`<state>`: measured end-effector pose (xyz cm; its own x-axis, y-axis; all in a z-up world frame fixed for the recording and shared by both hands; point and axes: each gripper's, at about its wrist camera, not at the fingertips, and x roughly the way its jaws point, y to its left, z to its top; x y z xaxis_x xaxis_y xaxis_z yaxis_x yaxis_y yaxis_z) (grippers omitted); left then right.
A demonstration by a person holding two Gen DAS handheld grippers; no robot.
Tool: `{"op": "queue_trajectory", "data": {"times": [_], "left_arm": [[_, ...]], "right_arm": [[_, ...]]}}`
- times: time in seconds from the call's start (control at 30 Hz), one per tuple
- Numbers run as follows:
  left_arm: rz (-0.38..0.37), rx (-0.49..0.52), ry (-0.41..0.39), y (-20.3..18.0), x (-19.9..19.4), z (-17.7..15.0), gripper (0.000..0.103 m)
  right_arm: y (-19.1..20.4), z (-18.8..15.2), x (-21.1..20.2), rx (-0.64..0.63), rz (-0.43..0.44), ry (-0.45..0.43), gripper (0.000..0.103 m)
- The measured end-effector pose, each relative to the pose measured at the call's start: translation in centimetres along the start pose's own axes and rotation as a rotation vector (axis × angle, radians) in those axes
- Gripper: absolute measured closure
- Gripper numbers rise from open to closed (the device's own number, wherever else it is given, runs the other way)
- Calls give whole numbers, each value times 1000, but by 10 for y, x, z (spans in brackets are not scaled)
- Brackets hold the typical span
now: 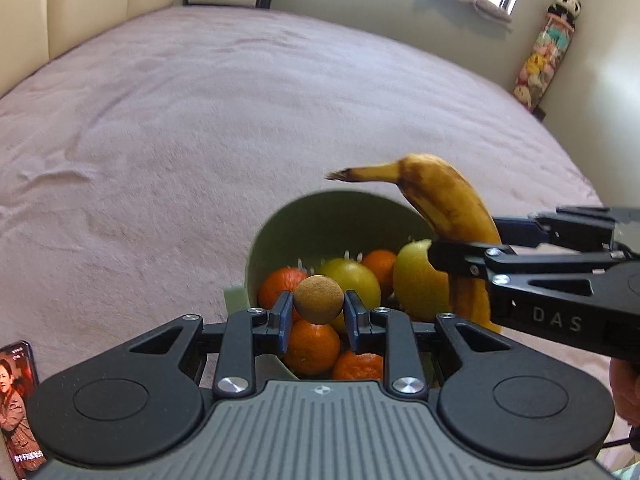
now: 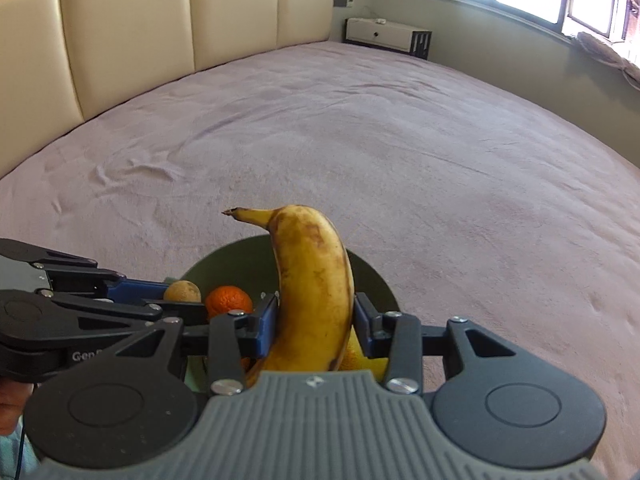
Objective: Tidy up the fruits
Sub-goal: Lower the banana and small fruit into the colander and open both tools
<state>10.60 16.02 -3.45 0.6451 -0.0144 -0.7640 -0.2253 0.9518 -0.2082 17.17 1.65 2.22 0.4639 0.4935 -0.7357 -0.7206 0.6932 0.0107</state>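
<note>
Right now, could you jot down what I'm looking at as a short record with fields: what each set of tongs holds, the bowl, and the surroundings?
Left tongs: shut on a small round brown fruit
Right tongs: shut on a banana, stem pointing up and away
Bowl: green, on the bed, under both tongs
In the bowl: oranges and yellow-green apples
Beside: phone lit up at the left edge

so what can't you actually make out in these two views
- Bowl contents, right wrist view: mostly hidden behind the banana and the right gripper.
- Bowl's near rim, left wrist view: covered by the left gripper holding the small brown fruit.
- Phone: cut off by the left edge.
- Banana's lower end: hidden in both views.
</note>
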Motion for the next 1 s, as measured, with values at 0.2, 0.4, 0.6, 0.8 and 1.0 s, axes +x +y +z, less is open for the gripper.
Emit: {"op": "queue_trajectory", "data": {"times": [0.2, 0.4, 0.6, 0.8, 1.0], "left_arm": [[-27, -11, 41, 2, 17, -4, 73], [-33, 2, 50, -2, 27, -5, 73], [-28, 25, 81, -8, 38, -8, 73], [-31, 41, 79, -11, 40, -10, 73], [-16, 69, 75, -16, 40, -11, 73]], "right_arm": [[-8, -3, 28, -29, 38, 64, 65], [-10, 1, 49, -50, 55, 104, 65], [1, 2, 54, -143, 28, 94, 65], [3, 5, 62, -197, 42, 96, 65], [8, 9, 68, -257, 47, 121, 65]]}}
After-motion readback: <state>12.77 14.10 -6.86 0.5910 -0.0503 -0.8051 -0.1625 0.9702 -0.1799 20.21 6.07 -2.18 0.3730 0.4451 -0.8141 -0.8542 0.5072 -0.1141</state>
